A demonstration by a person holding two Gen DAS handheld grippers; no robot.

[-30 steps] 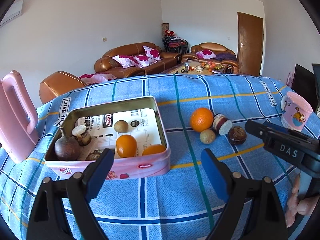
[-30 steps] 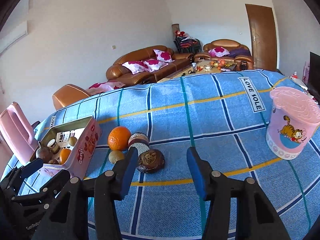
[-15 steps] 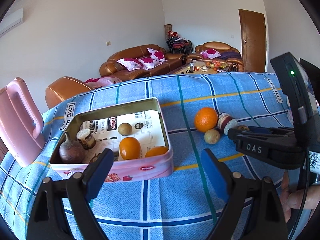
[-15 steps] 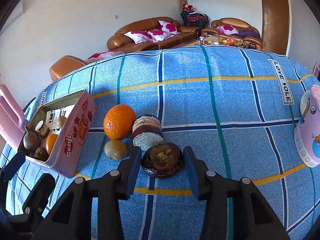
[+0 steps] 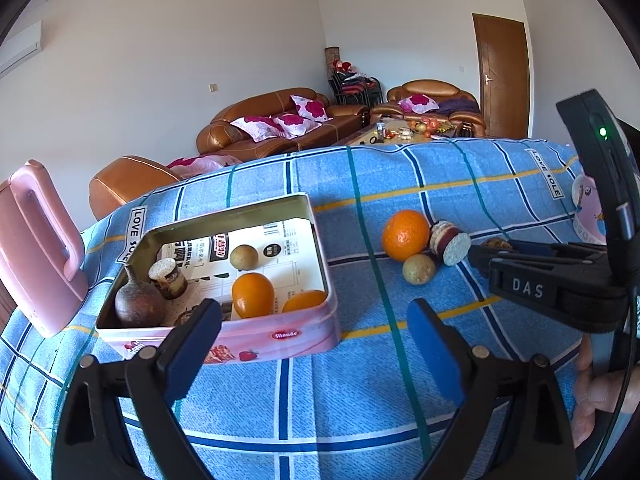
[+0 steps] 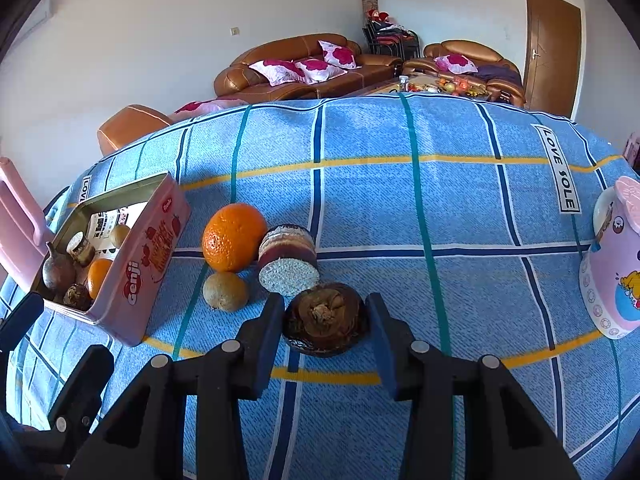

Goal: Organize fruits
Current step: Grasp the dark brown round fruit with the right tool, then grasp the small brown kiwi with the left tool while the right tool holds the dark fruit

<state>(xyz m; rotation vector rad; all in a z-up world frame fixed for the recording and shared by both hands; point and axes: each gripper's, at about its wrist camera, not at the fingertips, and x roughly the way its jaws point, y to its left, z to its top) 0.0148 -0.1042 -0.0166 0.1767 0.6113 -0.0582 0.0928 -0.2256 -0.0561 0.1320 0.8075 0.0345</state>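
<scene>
The right gripper [image 6: 326,322] has its fingers [image 6: 272,320] on both sides of a dark brown round fruit [image 6: 325,320]; the fingers are nearly together around it, the left one touching its skin, and I cannot tell if the right one presses yet. This fruit sits on the counter [image 6: 460,208], which is covered by a blue checked cloth.

Taking the dark fruit as landmark: just behind it, touching or almost touching, lies a short layered cylinder [image 6: 288,258] on its side, its pale grainy end turned to the camera. To the left of the dark fruit is a small greenish-brown fruit [image 6: 225,291], and behind that one a large orange [image 6: 234,237], just beside the cylinder. Farther left of the dark fruit stands the pink tin box [image 6: 152,256], open, with oranges and other brown fruits inside. Far to the right of it stands a pink cartoon container [image 6: 612,280].

The left gripper [image 5: 314,338] hangs in front of the near wall of the pink tin box, its fingers [image 5: 192,340] wide apart and opening, with nothing pressed between them. A hand [image 5: 600,396] shows at the right edge under the right gripper.

Far behind the dark fruit are brown leather sofas [image 6: 296,68] and a wooden door [image 6: 554,48].
</scene>
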